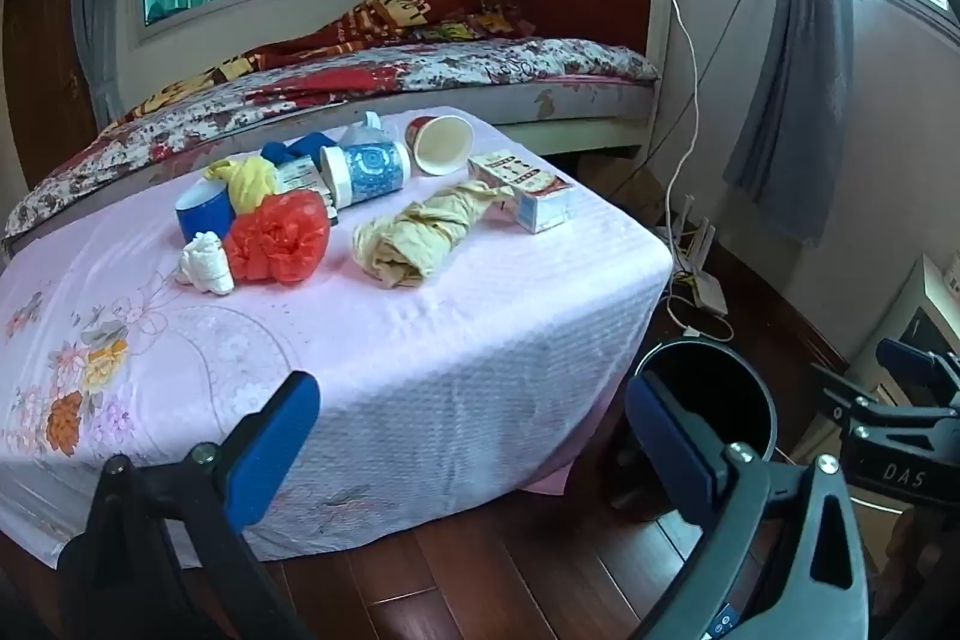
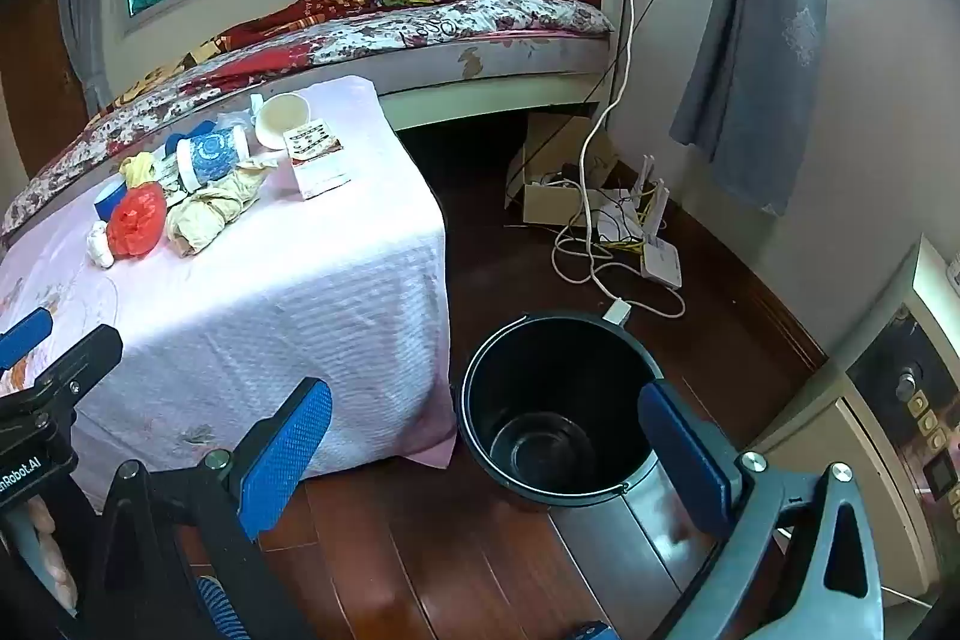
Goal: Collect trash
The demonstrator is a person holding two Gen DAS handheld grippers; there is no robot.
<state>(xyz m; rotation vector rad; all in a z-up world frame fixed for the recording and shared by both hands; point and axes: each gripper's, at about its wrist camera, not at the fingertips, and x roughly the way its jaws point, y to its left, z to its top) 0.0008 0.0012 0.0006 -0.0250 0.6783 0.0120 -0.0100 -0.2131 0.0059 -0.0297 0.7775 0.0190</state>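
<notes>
Both tongs are spread fully wide and nothing is held in either: the left gripper [image 1: 474,436] is aimed at the near edge of the table [image 1: 420,340], and the right gripper [image 2: 486,454] is hung over the bin [image 2: 558,400], which stands on the floor just right of the table and looks empty.

All the trash is seen well apart from the tongs, on the far part of the pink cloth: a red bag [image 1: 279,238], a white paper wad [image 1: 207,262], a beige crumpled bag [image 1: 414,238], a yellow bag [image 1: 249,178], a blue cup [image 1: 204,214], a patterned cup [image 1: 366,175] lying on its side, a paper cup [image 1: 441,142] and a carton [image 1: 522,193].

Some trouble can be expected. The pieces are packed close (several touch each other), so a neighbour could be pushed or dragged off the table. The lying cups may roll away when touched. The loose cloth might be pinched together with a soft bag.
</notes>
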